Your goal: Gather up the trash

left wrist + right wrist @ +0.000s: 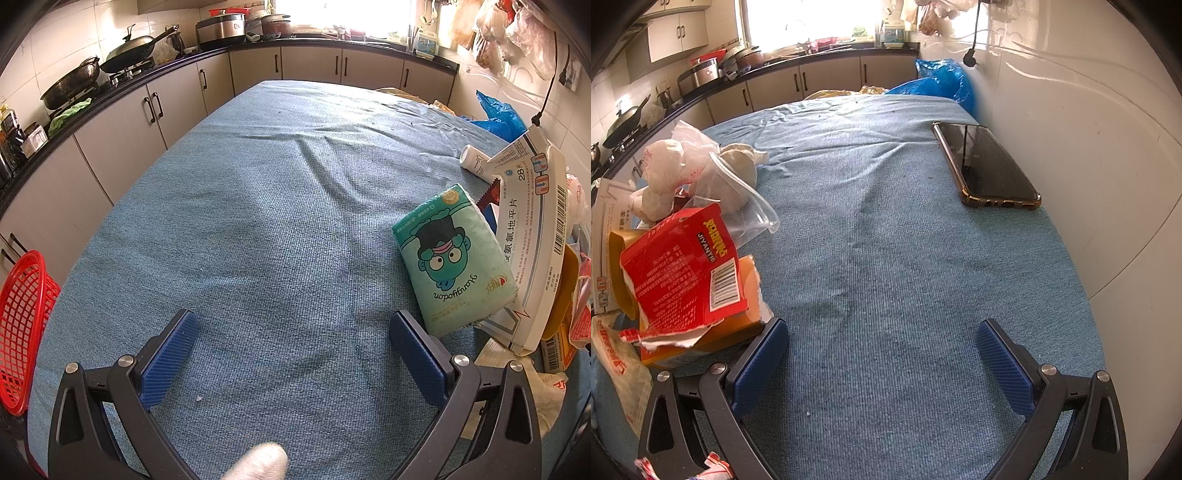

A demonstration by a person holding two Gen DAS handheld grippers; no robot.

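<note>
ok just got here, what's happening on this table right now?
A person holds a gripper in each hand over a blue cloth-covered table. The left gripper and right gripper are both open and empty. Nothing is picked up yet. Trash sits in a pile between them: a green tissue pack, a white medicine box, a torn red box and crumpled plastic bags. A red basket sits at the table's left edge, a phone near the wall.

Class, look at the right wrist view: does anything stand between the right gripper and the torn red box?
Nothing visible does. The right gripper is open over bare blue cloth, and the torn red box lies just beside its left finger.
</note>
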